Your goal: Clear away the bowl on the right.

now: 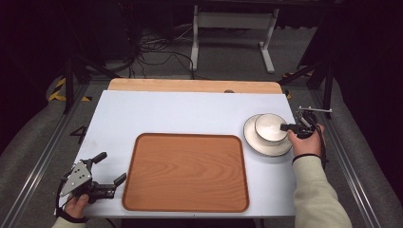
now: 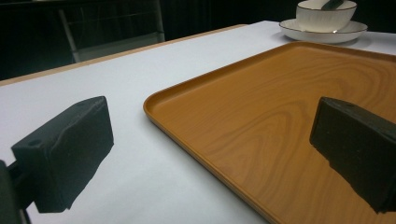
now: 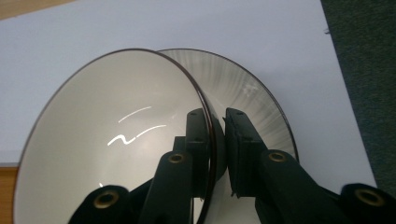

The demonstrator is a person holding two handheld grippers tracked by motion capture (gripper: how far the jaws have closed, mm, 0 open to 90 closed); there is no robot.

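The bowl sits on a plate near the table's right edge, and the right gripper is clamped on its rim, one jaw inside the wall and one outside. The left gripper, jaws wide apart and holding nothing, sits at the near left corner, just left of the tray.

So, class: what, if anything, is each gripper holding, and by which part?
The right gripper pinches the bowl by its rim, one jaw inside the wall and one outside. The left gripper stands open beside the tray, holding nothing.
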